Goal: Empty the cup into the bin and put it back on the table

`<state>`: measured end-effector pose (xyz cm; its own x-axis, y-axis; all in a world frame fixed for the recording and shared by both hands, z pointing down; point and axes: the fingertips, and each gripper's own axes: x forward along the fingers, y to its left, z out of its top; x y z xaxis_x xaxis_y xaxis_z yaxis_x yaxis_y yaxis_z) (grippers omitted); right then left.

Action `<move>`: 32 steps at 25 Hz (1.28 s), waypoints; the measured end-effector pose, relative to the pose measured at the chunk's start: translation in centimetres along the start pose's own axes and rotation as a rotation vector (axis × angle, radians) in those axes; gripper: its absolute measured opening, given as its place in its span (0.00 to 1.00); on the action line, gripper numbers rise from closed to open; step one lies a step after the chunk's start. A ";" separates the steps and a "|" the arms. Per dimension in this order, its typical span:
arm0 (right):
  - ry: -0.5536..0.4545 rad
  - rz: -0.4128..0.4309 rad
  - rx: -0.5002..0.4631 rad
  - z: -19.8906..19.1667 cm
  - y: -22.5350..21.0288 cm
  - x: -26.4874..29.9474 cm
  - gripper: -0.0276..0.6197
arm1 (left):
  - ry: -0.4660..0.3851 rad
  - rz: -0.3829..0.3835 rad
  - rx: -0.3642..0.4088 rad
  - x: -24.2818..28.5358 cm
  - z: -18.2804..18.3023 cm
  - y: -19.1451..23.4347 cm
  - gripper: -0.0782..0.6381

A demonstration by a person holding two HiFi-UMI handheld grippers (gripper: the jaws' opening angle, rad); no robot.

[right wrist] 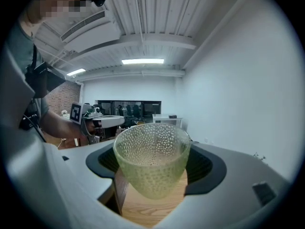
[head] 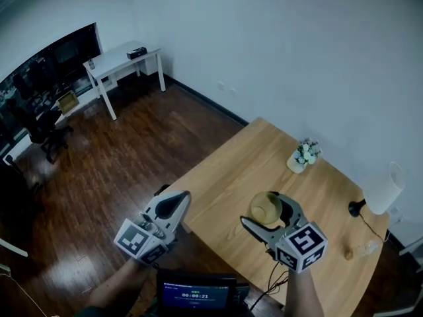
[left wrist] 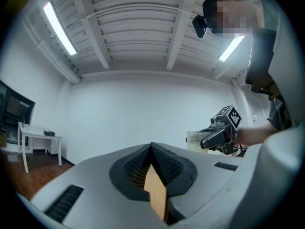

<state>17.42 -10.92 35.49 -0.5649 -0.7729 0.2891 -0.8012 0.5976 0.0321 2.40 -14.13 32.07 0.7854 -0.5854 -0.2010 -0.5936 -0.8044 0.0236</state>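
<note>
Here the right gripper (head: 259,208) has its jaws closed onto the cup (right wrist: 151,152), one jaw on each side of the wall. The cup is translucent, yellowish-green and covered in small bumps. It sits upright between the jaws with its mouth open to the top. From the head view the cup (head: 266,207) is over the table (head: 225,177), in its near half. No view shows whether its base touches the wood or is held just above it, and I cannot tell whether anything is inside.

The left gripper (head: 177,202) is off the table's near left edge, over the dark floor (head: 119,157). Its jaws are pressed together with nothing between them, and in its own view they (left wrist: 151,149) meet in a tight point. That view also catches the right gripper (left wrist: 220,133) and the cup (left wrist: 194,139) out to its right, well apart from it.

On the far side of the table stands a small pot of flowers (head: 304,154). A lamp (head: 382,190) stands near the right edge. A white desk (head: 122,61) is against the far wall, and a small screen (head: 195,294) shows at the bottom of the head view.
</note>
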 end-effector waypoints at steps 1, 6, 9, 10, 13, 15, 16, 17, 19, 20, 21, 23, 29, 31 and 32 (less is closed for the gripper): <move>0.002 0.007 -0.004 0.2 0.4 0.6 0.66 | 0.002 0.004 0.006 -0.3 0.1 0.4 0.10; 0.005 0.036 -0.013 1.3 1.6 3.6 0.66 | -0.008 0.034 0.058 -1.6 0.7 2.4 0.10; 0.004 0.062 -0.026 2.1 2.7 5.4 0.66 | -0.038 0.073 0.074 -2.6 1.3 4.4 0.10; 0.002 0.072 -0.031 2.3 3.1 6.1 0.66 | -0.039 0.084 0.081 -3.1 1.4 5.0 0.10; 0.013 0.102 -0.037 2.8 4.5 8.3 0.66 | -0.028 0.112 0.063 -5.0 2.0 6.8 0.10; 0.017 0.121 -0.040 3.2 5.4 10.1 0.66 | -0.026 0.128 0.060 -6.1 2.3 8.1 0.10; 0.016 0.132 -0.043 3.5 6.0 11.0 0.66 | -0.033 0.139 0.072 -6.7 2.5 8.9 0.10; 0.015 0.144 -0.045 3.8 6.6 11.8 0.66 | -0.042 0.152 0.084 -7.3 2.8 9.8 0.10; 0.012 0.173 -0.050 4.2 7.8 13.7 0.66 | -0.041 0.177 0.086 -8.7 3.0 11.4 0.10; 0.012 0.189 -0.051 4.4 8.4 14.7 0.66 | -0.035 0.190 0.079 -9.3 2.9 12.2 0.10; 0.011 0.203 -0.052 4.5 8.9 15.6 0.66 | -0.035 0.204 0.080 -9.9 2.9 13.0 0.10; 0.008 0.224 -0.049 5.0 10.0 17.3 0.66 | -0.054 0.227 0.097 -11.0 3.5 14.5 0.10; 0.014 0.279 -0.071 7.2 13.5 21.0 0.66 | -0.056 0.266 0.080 -14.5 4.5 17.1 0.10; 0.018 0.291 -0.096 7.7 14.3 21.9 0.66 | -0.040 0.280 0.070 -15.2 4.3 17.8 0.10; 0.021 0.301 -0.109 7.9 14.6 22.3 0.66 | -0.041 0.290 0.064 -15.5 4.2 18.2 0.10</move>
<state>-8.43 -21.06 34.87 -0.7680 -0.5542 0.3211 -0.5725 0.8187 0.0438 -21.30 -19.27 31.46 0.5744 -0.7843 -0.2345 -0.8031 -0.5954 0.0239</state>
